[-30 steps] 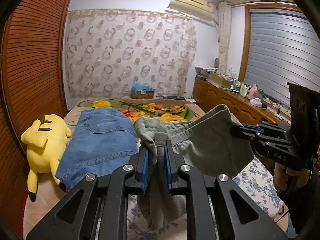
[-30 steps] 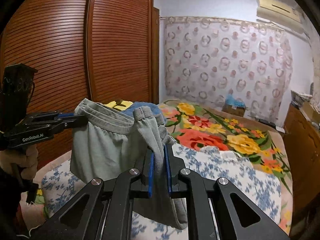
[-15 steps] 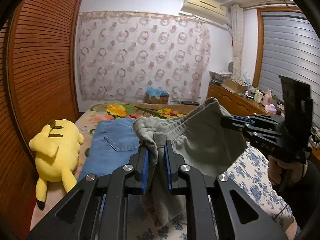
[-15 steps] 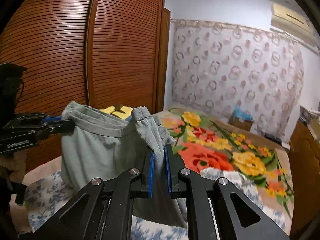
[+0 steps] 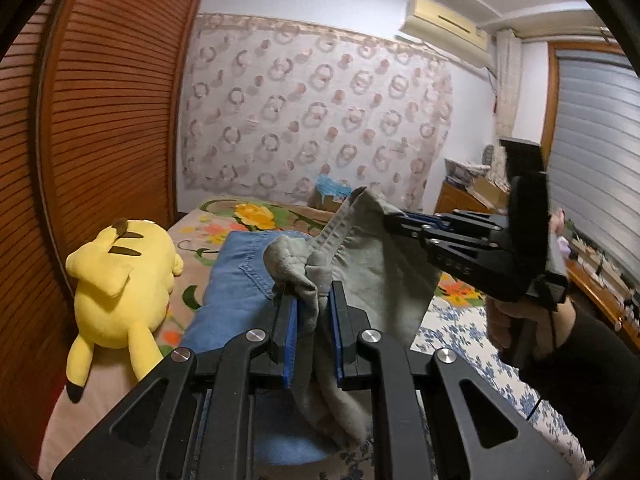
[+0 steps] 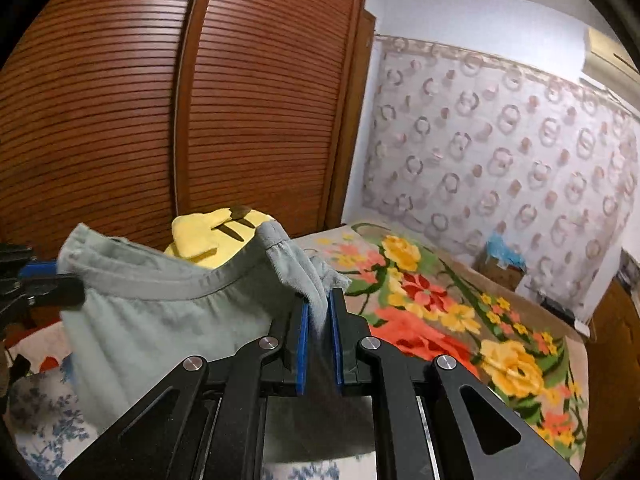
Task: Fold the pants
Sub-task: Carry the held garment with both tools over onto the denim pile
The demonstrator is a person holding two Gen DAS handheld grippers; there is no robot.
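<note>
Grey-green pants [image 5: 372,276] hang in the air above the bed, held at the waistband by both grippers. My left gripper [image 5: 311,300] is shut on one bunched waistband corner. My right gripper [image 6: 318,304] is shut on the other corner; it also shows in the left wrist view [image 5: 394,224] at the right. The waistband [image 6: 168,276] stretches between them, and the left gripper's tips [image 6: 48,284] show at the left edge. The pant legs hang down out of sight.
Folded blue jeans [image 5: 236,284] lie on the bed below the pants. A yellow plush toy [image 5: 120,288] lies against the brown slatted wardrobe [image 6: 160,120]. A floral blanket [image 6: 440,312] covers the far bed. A wooden dresser [image 5: 600,280] stands at the right.
Both grippers have risen with the pants held between them, and the cameras have tilted up. The right gripper has moved closer to the left one.
</note>
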